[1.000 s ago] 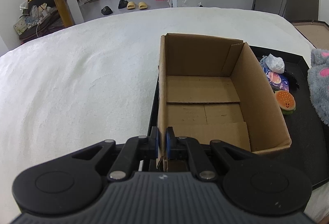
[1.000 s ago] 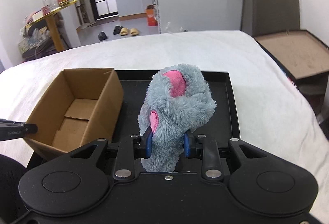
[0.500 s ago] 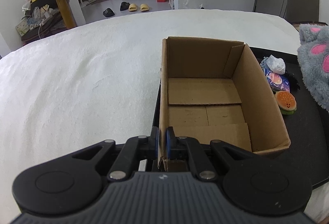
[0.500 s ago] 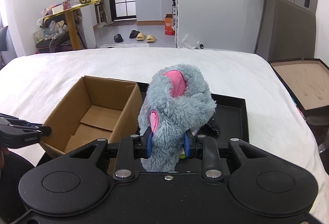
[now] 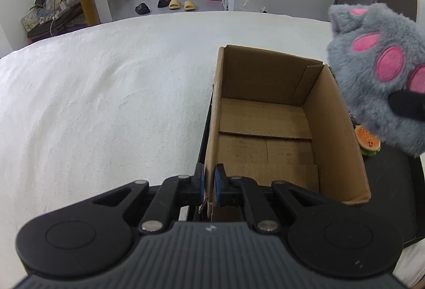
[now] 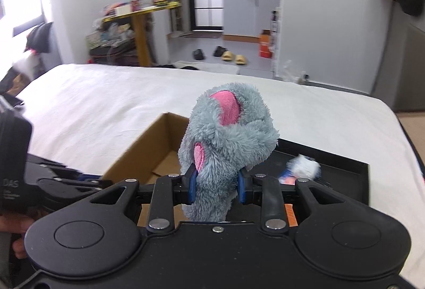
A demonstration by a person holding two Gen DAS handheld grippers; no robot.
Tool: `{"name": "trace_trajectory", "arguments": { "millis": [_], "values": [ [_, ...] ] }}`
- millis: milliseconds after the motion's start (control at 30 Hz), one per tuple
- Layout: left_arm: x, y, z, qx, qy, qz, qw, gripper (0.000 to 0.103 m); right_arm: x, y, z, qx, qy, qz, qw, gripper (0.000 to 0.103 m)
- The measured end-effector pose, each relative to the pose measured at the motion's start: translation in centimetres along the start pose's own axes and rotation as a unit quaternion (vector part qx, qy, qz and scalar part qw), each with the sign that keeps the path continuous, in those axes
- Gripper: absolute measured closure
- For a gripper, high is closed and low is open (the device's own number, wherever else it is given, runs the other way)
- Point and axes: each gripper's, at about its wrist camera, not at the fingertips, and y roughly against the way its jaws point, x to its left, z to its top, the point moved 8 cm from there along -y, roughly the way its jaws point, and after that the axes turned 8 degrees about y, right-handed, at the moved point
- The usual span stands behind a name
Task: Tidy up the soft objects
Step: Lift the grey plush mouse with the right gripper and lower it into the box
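An open, empty cardboard box (image 5: 265, 129) stands on a black tray (image 5: 387, 182) on the white bed. My left gripper (image 5: 209, 186) is shut on the box's near left wall. My right gripper (image 6: 215, 186) is shut on a grey plush paw with pink pads (image 6: 225, 135). The plush paw (image 5: 379, 82) hangs in the air above the box's right wall in the left wrist view. The box (image 6: 148, 156) lies just left of the paw in the right wrist view.
A small burger plush (image 5: 368, 141) lies on the tray right of the box. A blue and white packet (image 6: 300, 169) lies on the tray (image 6: 345, 177) further back. The white bedspread (image 5: 106, 103) spreads to the left. Furniture and slippers stand beyond the bed.
My right gripper has carried the grey plush paw up and to the left, from over the tray to above the box's right wall. My left gripper has stayed on the box wall.
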Motion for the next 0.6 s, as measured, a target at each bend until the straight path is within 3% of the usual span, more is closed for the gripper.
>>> {"name": "trace_trajectory", "arguments": {
  "millis": [200, 600],
  "values": [
    [0.1, -0.2, -0.1, -0.005, 0.001, -0.002, 1.0000, 0.096, 2.7, -0.9, 0.2, 0.018, 0.045, 0.046, 0.998, 0.075],
    [0.5, -0.1, -0.2, 0.000, 0.009, -0.011, 0.9999, 0.096, 6.2, -3.1, -1.3, 0.075, 0.100, 0.093, 0.988, 0.074]
  ]
}}
